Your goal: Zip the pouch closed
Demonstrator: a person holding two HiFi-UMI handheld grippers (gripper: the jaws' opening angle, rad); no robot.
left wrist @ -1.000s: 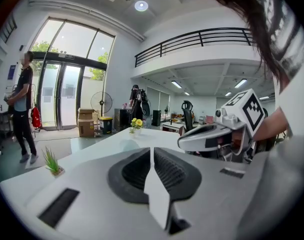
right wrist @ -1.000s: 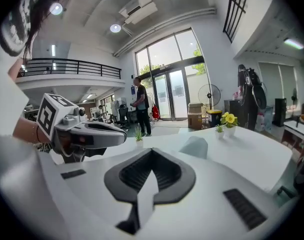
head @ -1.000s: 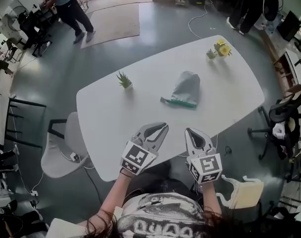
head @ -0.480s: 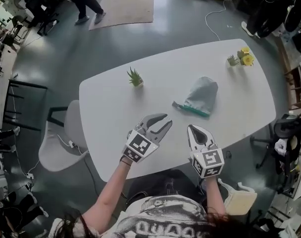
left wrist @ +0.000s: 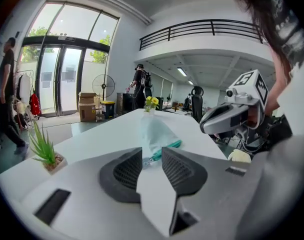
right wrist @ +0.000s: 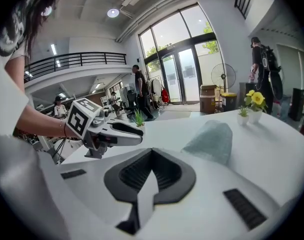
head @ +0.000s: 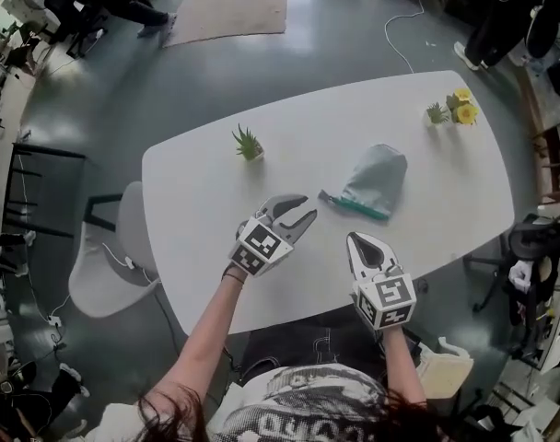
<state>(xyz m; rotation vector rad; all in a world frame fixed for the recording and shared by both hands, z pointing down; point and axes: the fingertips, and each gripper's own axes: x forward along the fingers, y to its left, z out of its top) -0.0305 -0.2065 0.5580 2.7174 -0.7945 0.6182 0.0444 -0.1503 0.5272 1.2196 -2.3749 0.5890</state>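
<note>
Left claw [head: 309,206] just opening, empty; right claw [head: 352,238] closed; pouch [head: 377,175] zipper [head: 355,207] state indistinct.

Head view: high over the table [head: 215,201], looking steeply down, with the whole top, left gripper [head: 309,207] and right gripper [head: 351,238] in shot. Gripper views: low at the near edge, facing along their jaws across the table. Each catches the other gripper. All three share the pouch [head: 377,175] and flowers [head: 462,109].
</note>
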